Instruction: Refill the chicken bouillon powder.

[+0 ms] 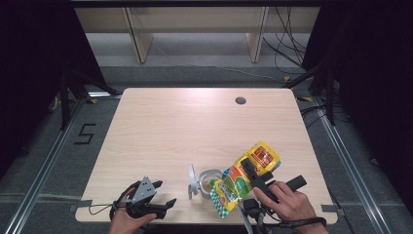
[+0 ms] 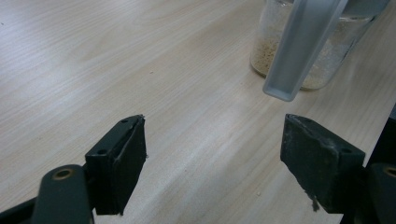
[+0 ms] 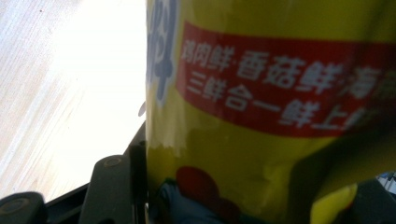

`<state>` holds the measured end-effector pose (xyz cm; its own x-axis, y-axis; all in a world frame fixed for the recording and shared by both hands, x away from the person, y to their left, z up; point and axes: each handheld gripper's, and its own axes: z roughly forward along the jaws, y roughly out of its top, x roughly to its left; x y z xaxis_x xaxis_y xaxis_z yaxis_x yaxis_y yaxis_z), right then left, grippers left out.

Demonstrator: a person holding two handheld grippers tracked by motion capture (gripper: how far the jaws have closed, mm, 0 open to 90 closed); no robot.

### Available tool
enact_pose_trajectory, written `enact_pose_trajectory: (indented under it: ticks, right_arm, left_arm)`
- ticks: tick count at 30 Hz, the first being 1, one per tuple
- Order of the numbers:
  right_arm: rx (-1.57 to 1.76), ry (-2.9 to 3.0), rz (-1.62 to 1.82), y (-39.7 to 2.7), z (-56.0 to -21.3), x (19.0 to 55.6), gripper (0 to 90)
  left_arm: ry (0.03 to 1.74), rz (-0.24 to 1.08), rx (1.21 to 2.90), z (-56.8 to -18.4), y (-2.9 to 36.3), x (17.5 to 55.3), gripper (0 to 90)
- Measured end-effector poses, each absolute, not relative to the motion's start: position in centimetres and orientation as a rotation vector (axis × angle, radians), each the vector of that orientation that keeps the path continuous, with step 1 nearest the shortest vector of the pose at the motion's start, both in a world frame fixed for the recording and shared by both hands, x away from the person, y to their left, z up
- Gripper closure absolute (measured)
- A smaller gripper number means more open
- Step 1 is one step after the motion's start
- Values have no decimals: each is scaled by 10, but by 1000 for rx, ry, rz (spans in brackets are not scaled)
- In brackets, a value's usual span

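Your right tool (image 1: 253,173) grasps the yellow seasoning pouch (image 1: 246,178) mid-body; it's soft, crinkly and slippery, so grip firmly above the jar (image 1: 210,183); your left tool (image 1: 158,195) is released

Your left gripper (image 2: 215,158) looks down along its two black jaws, which stand wide apart with nothing between them but the pale wooden table (image 2: 93,65). Ahead and to the right you see a clear glass jar (image 2: 322,65) standing on the table with a beige, grainy powder in its bottom. A grey handle (image 2: 303,46) slants down in front of the jar, its open end hanging above the tabletop.
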<state>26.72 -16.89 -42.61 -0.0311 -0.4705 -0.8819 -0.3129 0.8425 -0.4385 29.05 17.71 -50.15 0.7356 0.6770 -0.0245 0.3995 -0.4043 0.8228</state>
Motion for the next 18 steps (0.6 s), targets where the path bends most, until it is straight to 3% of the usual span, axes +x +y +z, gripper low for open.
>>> enact_pose_trajectory:
  ticks: [18]
  right_arm:
    - [-634, 1619, -139, -167, -428, 265, 439]
  left_arm:
    - [810, 400, 2056, -501, 178, 291, 224]
